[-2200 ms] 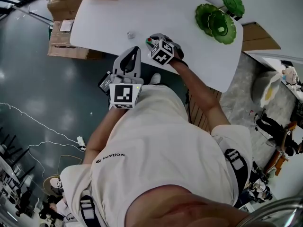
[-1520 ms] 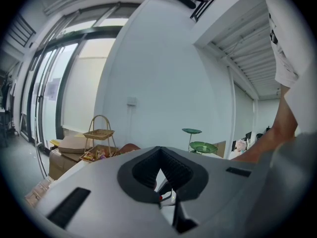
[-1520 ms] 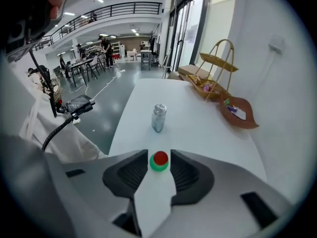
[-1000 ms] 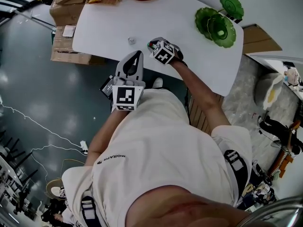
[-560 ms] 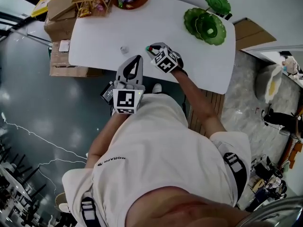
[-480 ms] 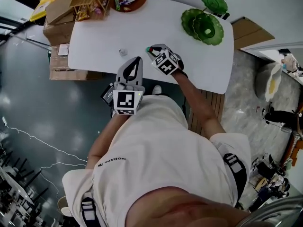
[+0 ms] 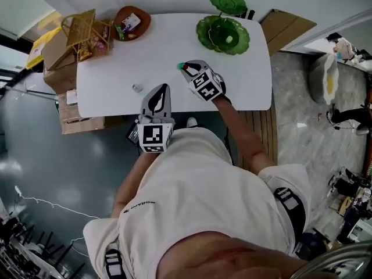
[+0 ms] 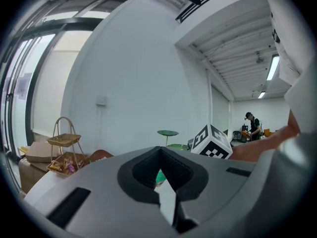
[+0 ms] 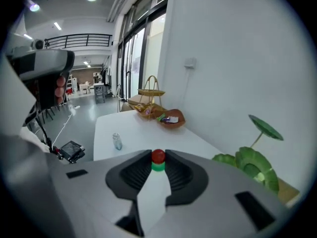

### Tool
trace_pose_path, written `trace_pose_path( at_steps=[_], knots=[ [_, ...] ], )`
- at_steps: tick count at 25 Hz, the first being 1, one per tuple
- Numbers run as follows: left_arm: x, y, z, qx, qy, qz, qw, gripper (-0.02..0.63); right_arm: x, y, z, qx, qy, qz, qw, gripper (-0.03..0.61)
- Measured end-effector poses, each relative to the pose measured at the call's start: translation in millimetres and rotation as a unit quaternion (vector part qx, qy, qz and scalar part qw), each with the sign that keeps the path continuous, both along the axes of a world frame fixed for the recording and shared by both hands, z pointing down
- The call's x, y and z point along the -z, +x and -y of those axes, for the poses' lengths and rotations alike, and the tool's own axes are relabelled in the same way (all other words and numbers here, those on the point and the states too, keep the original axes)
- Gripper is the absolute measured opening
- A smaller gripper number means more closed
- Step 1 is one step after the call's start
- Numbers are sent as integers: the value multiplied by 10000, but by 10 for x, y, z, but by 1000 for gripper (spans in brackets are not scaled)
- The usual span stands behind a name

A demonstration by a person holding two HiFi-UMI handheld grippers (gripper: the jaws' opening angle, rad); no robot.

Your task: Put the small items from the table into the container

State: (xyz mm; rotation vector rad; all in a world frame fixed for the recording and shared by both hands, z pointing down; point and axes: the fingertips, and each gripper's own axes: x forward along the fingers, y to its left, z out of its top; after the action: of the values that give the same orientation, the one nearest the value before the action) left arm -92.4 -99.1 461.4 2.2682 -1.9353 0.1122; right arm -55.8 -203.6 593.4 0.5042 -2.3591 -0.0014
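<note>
My right gripper (image 7: 184, 68) hangs over the middle of the white table (image 7: 174, 45), shut on a small red-and-green item (image 9: 158, 156). That item (image 7: 180, 65) sits pinched at the very jaw tips. A small clear jar (image 7: 137, 88) stands near the table's front edge, left of both grippers; the right gripper view shows this jar (image 9: 117, 141) too. My left gripper (image 7: 163, 88) is at the front edge beside it, jaw tips together with nothing between them (image 8: 159, 148). A brown bowl (image 7: 132, 22) with small wrapped items stands at the far left corner.
A wire basket (image 7: 81, 31) of snacks stands left of the brown bowl, partly over cardboard boxes (image 7: 55, 51). Green leaf-shaped dishes (image 7: 222, 35) occupy the far right of the table, one raised on a stem (image 7: 228, 0). Grey floor lies below the table's front edge.
The right gripper, still holding the red-and-green item, rose and moved away from the jar, farther over the table. The left gripper stayed shut near the front edge. The head view tilted, showing the whole table.
</note>
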Motion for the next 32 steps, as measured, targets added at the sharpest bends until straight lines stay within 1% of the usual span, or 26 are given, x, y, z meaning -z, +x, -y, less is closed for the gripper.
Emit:
trace_pose_path(
  at_steps=[3, 8, 18, 24, 32],
  knots=[
    [16, 90, 40, -120, -25, 6, 9999, 3, 96, 171, 127, -266, 43, 113, 9996, 91],
    [68, 218, 114, -305, 56, 57, 9995, 3, 268, 438, 324, -735, 102, 324, 9967, 91],
    [86, 412, 209, -528, 76, 78, 9985, 3, 508, 847, 628, -1169, 364, 424, 9916, 91],
    [111, 519, 256, -664, 114, 87, 9977, 3, 661, 1070, 787, -1584, 438, 686, 9840, 91],
    [119, 685, 307, -841, 143, 114, 9963, 3, 704, 1404, 960, -2095, 409, 753, 9740, 91]
  ],
)
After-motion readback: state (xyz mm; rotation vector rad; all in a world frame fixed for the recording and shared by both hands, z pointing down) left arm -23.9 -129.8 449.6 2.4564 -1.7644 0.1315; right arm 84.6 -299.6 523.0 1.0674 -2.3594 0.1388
